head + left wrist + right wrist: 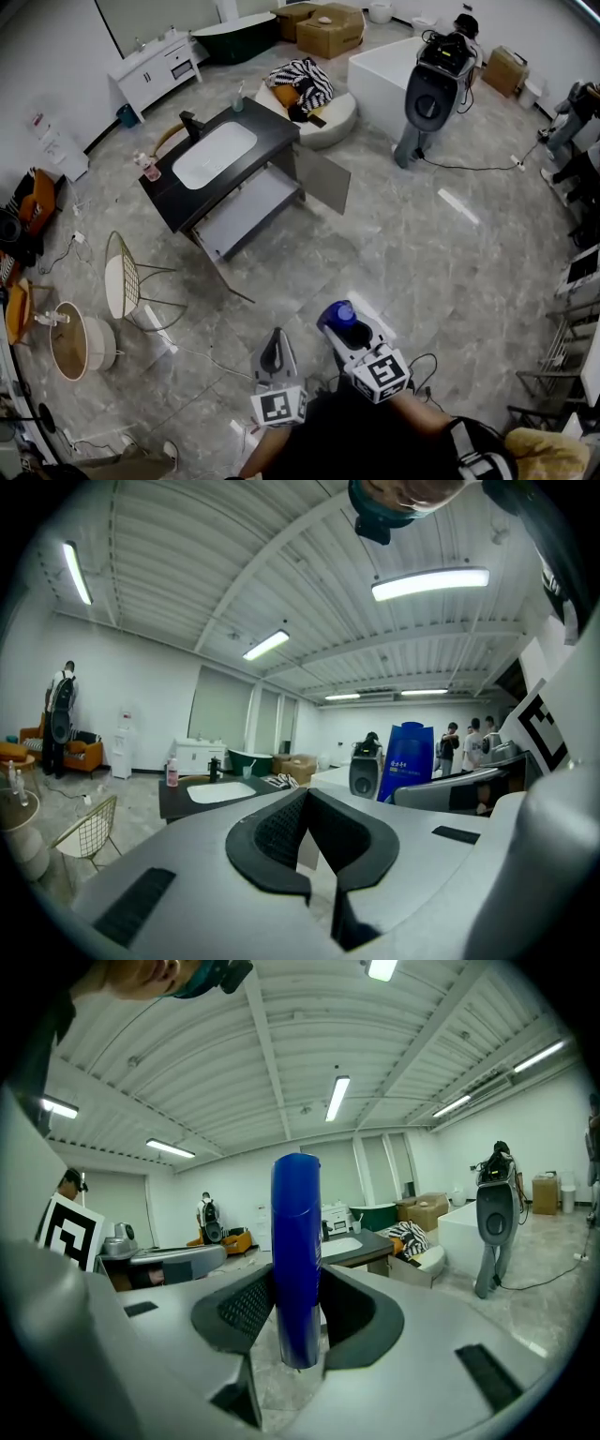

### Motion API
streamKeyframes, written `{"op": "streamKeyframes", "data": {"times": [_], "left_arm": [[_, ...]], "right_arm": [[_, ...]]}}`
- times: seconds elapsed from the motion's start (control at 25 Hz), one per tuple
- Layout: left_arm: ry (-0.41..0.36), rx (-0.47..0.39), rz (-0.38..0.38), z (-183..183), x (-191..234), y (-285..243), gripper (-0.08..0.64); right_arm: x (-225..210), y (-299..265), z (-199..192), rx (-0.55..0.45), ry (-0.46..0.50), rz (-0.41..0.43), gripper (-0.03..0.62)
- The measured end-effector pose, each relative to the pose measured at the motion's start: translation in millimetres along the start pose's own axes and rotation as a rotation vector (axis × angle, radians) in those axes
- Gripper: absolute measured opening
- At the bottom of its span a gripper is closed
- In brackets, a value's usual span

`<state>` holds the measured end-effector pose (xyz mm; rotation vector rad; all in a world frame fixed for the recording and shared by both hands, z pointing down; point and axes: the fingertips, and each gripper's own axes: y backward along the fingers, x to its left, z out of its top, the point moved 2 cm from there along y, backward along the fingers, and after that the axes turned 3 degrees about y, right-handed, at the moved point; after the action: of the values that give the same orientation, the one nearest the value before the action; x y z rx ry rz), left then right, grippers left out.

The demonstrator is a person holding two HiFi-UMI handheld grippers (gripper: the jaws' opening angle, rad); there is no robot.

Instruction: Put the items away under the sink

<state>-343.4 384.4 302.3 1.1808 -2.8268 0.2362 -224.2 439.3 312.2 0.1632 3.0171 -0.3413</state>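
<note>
Where right fingers (pixel 246 1309) clamp, bottle's (pixel 296 1241) sides are hidden.

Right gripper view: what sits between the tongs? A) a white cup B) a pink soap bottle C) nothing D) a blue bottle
D: the blue bottle stands upright in the right gripper, with the tongs closed against it on both sides.
</note>
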Motion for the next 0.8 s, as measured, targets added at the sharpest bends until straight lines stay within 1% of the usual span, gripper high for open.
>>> {"op": "streamKeyframes", "data": {"times": [0.08, 0.24, 0.36, 0.48, 0.52, 0.6, 0.72, 0.8], "left_arm": [[-0.01, 0.002, 0.006, -3, 5, -29, 0.015], [-0.039, 0.001, 0.044, 2, 16, -99, 0.016], [-0.021, -0.003, 0.061, 8, 21, -160, 0.016], [-0.01, 0.005, 0.083, 19, 23, -221, 0.015], [-0.005, 0.014, 0.091, 21, 23, -239, 0.015], [0.004, 0.025, 0.11, 27, 22, -269, 0.015], [0.005, 0.012, 0.143, 32, 25, -309, 0.015], [0.016, 0.008, 0.159, 33, 31, -330, 0.016]], "right_arm": [[-22, -23, 3, 0.005, -0.014, 0.006, 0.149], [-72, -72, 13, 0.009, 0.004, 0.034, 0.149], [-114, -115, 26, -0.006, 0.015, 0.065, 0.147], [-156, -154, 38, 0.016, 0.052, 0.102, 0.149], [-169, -165, 44, 0.022, 0.047, 0.112, 0.147], [-194, -184, 55, 0.025, 0.036, 0.13, 0.147], [-233, -216, 66, 0.029, 0.068, 0.143, 0.147], [-250, -237, 73, 0.028, 0.061, 0.143, 0.147]]}}
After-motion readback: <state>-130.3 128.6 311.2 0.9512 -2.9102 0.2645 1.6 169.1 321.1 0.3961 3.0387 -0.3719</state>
